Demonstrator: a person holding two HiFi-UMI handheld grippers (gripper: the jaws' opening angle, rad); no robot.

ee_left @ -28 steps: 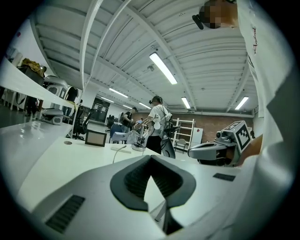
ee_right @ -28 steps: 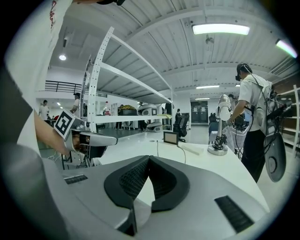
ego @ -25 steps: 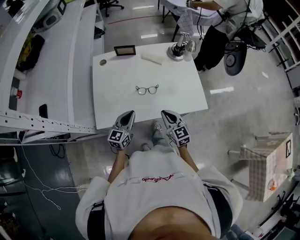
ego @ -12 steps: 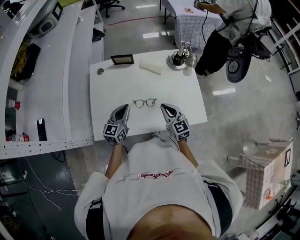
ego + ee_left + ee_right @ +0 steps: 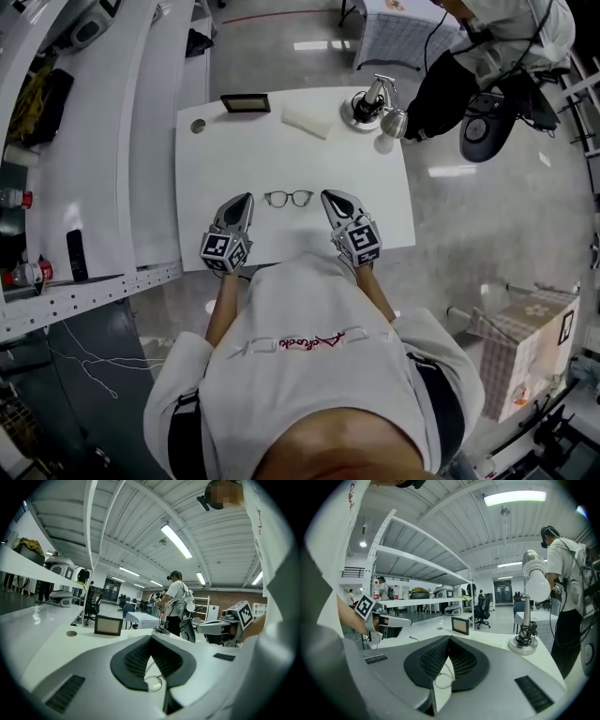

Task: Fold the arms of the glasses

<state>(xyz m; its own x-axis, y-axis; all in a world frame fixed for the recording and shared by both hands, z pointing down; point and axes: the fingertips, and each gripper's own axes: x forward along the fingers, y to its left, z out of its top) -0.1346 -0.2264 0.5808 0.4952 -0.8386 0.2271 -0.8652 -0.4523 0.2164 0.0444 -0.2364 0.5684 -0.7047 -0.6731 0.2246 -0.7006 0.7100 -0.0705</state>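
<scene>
Glasses (image 5: 289, 198) on bench (image 5: 309, 150) between left gripper (image 5: 244, 199) and right gripper (image 5: 329, 196) — jaws clenched, empty — judged light, thin, fragile; grasp arms gently.

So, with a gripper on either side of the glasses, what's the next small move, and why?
The glasses lie untouched on the table, their arms apparently unfolded. The left tongs and right tongs flank them, both shut and empty. I'd probably open both tongs first, since shut tips cannot take hold of an arm.
</scene>
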